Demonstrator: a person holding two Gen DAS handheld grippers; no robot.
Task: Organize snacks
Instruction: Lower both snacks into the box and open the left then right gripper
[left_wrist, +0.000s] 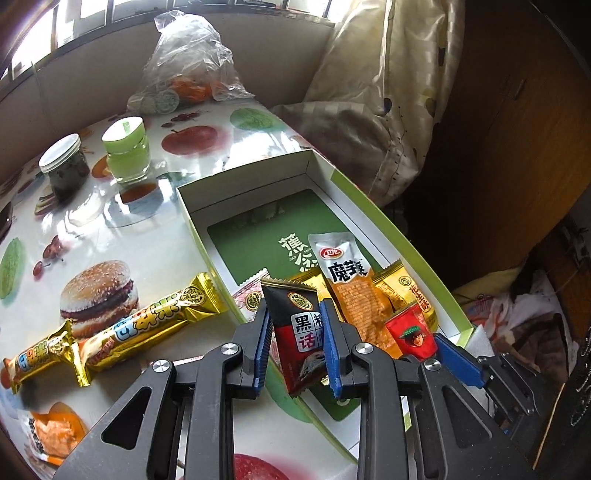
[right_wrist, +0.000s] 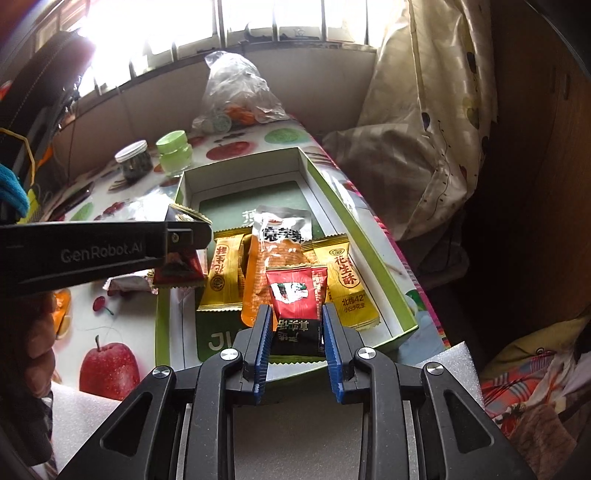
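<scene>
Reading "GenRobot.AI" on left gripper (right_wrist: 181, 240).

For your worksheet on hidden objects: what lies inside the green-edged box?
Inside the box lie two yellow packets, a long orange-and-white packet and a red packet held by the right gripper. These cover part of the green printed floor.

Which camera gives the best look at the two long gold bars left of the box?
Left wrist view: both gold bars lie in full on the table beside the box. In the right wrist view the left tongs hide that spot, so the bars don't show.
</scene>
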